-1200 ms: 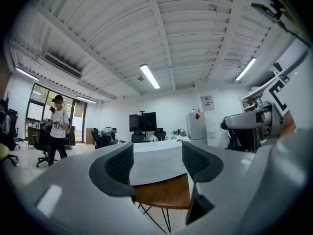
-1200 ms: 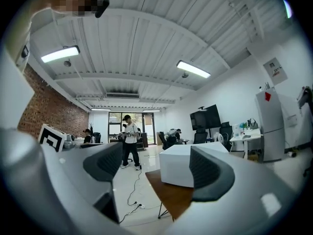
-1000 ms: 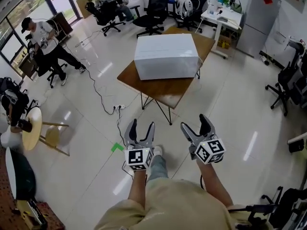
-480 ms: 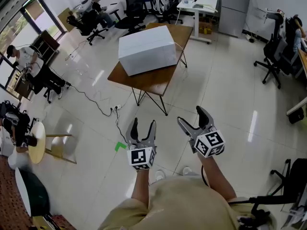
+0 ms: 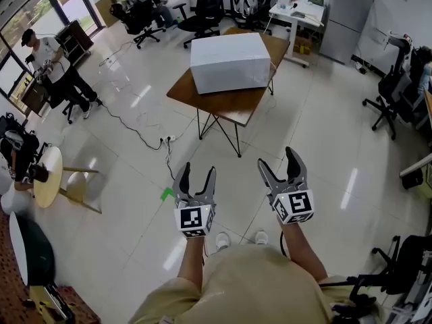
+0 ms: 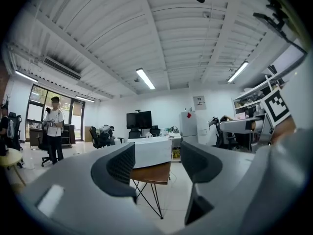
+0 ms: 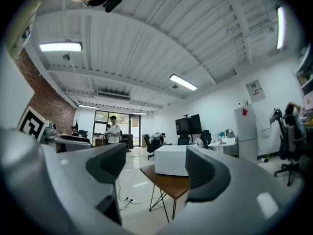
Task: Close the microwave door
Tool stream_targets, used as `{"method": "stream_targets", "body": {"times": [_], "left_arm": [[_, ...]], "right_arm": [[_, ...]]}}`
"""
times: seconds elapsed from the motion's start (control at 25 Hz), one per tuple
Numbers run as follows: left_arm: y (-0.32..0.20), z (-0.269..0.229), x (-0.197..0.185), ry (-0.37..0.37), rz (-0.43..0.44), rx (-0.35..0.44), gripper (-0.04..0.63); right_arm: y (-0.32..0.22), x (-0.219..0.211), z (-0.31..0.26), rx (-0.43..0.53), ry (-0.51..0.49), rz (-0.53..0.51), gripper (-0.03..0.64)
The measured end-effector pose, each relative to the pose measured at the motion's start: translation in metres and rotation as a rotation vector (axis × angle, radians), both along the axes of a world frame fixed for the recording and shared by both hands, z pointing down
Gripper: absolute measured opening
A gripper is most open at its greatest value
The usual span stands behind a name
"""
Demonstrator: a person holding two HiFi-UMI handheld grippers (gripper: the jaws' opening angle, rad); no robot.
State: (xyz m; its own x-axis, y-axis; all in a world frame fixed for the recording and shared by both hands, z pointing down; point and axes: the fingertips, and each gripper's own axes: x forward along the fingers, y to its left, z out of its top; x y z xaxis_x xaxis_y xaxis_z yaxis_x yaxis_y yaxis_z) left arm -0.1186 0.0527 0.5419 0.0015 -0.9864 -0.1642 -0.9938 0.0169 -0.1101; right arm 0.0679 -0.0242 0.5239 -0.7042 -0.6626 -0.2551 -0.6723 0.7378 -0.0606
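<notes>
Listing what we hold and what we face, item by item.

Left gripper [image 5: 199,174]: carried out in front of us at about waist height, pointing roughly level toward the table. Its jaws stand well apart with nothing between them; only distant furniture shows through the gap.

Right gripper [image 5: 277,162]: carried just beside the left on the same heading, jaws likewise parted and empty. We judge both are borne this way as tools in transit, clear of our body and of each other, not as tools at work.

White box [image 5: 229,63]: the one appliance-sized thing on view, which we take for the microwave. It sits on the far part of the wooden table [image 5: 226,103], well apart from both grippers, with open floor [image 5: 304,133] between. We see its top and two plain white sides. No door, handle or window shows, so we cannot tell whether the door stands open or shut.

Standing: this distance fits either an approach to a door ajar on a hidden side, or a stand-off from one already shut.

Handling note: a door swings on a push, so we judge parted, empty jaws suit the job and nothing needs gripping.

Surroundings: a cable [image 5: 135,130] trails over the tiles left of the table; office chairs [image 5: 209,5] stand beyond.
</notes>
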Motion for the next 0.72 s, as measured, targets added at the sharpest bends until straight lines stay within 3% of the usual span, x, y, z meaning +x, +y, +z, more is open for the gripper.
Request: {"method": "stream_targets", "body": {"times": [0.28,0.4,0.52,0.72], "left_arm": [[0.016,-0.003,-0.021,-0.05,0.009,0.032,0.295],[0.018,-0.01,-0.021,-0.053,-0.034,0.042,0.301],[0.026,-0.012,-0.039,-0.037,-0.102,0.036,0.363],[0.033,-0.016,-0.056,-0.01,-0.128,0.048,0.394]], "right_arm": [[0.016,-0.032,-0.008,0.064,0.032,0.034,0.376],[0.02,-0.027,-0.012,0.082,0.038,0.038,0.388],[0.031,-0.034,-0.016,0.101,0.047,0.05,0.388],[0.038,-0.042,-0.016,0.102,0.078,0.062,0.388]]}}
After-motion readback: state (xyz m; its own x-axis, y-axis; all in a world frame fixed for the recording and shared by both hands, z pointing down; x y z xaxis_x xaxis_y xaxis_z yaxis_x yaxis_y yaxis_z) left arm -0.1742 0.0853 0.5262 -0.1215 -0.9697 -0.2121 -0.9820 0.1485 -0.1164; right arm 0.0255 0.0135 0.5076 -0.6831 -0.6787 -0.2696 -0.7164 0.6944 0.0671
